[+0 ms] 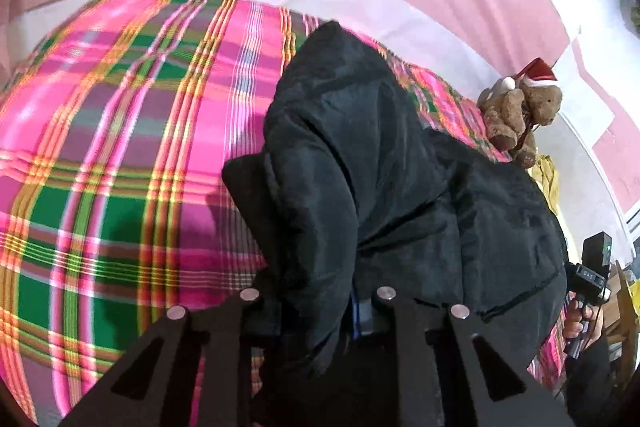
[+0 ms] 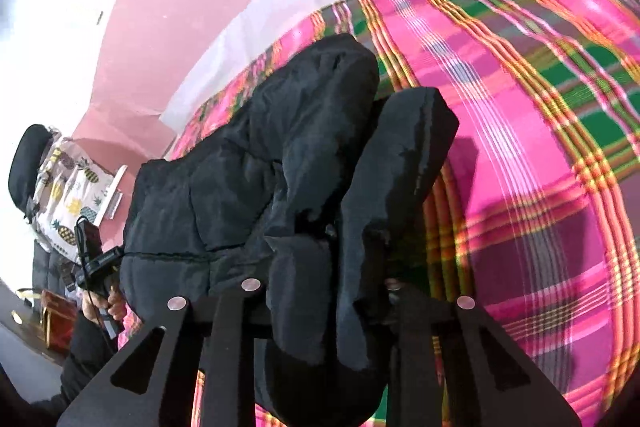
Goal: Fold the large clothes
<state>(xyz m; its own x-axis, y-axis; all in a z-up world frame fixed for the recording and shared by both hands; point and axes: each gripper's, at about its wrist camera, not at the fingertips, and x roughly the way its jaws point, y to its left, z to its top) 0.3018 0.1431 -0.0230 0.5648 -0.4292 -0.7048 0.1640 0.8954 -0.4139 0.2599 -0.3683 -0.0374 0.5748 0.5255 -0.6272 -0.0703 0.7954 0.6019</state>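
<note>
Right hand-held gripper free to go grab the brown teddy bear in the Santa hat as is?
Probably not. The right hand-held gripper is clamped on the black padded jacket, as is the left. The teddy bear sits unobstructed on the plaid bedspread, but the jacket must go first.

left gripper [image 1: 316, 311]: jaws clamped, angled down | right gripper [image 2: 320, 301]: same

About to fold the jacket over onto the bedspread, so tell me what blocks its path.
Nothing visible does. Both the left hand-held gripper and right hand-held gripper already clamp the black jacket; the plaid bedspread beside it lies bare, teddy bear at its edge.
</note>
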